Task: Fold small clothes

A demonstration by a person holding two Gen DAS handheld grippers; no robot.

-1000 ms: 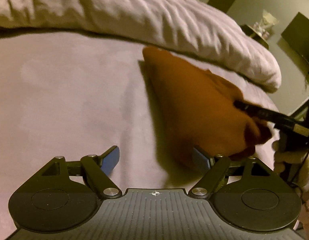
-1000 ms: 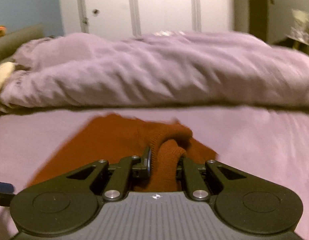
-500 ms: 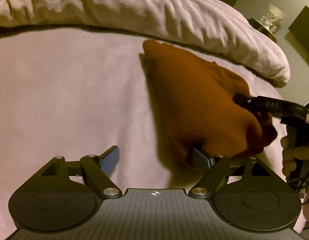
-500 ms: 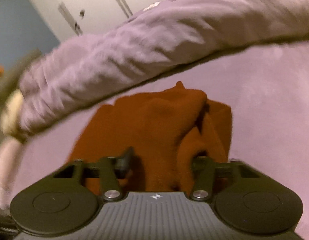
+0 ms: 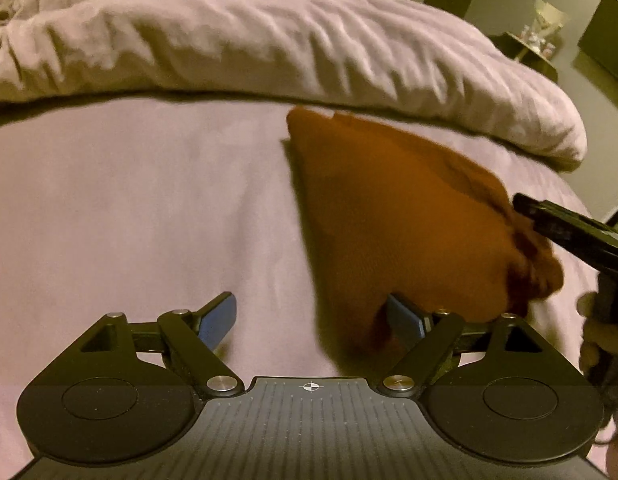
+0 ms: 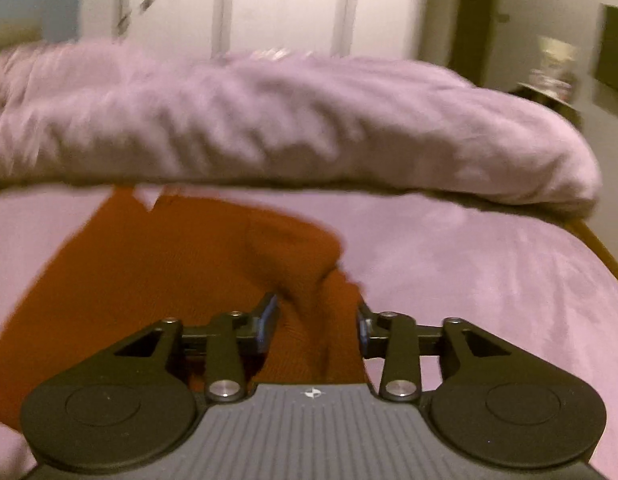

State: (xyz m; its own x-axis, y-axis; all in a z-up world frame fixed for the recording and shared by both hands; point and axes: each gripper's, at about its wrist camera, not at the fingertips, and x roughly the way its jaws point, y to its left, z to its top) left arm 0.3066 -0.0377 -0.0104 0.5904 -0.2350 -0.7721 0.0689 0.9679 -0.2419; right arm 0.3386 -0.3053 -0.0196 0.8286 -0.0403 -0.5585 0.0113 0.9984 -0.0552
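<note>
Right gripper (image 6: 315, 322): jaws opening, a bunched fold of the rust-orange knit garment (image 6: 181, 272) between them, pads no longer pressing it.

Left gripper (image 5: 311, 318): jaws spread wide, empty; one finger just at the garment's near corner, the other over bare sheet.

Garment: lies on the bed sheet (image 5: 129, 208), roughly triangular, near the edge of the rumpled duvet (image 5: 269, 40) behind it.

Step in hand, by judgement: a fold laid over and being released. The next move likely calls for withdrawing clear without dragging the knit, then taking a fresh edge or flattening the lump.

Views: the left wrist view shows the garment's whole outline and the right gripper (image 5: 565, 228) at its bunched end, with a hand below it; the right wrist view alone shows the fold between its jaws.
</note>
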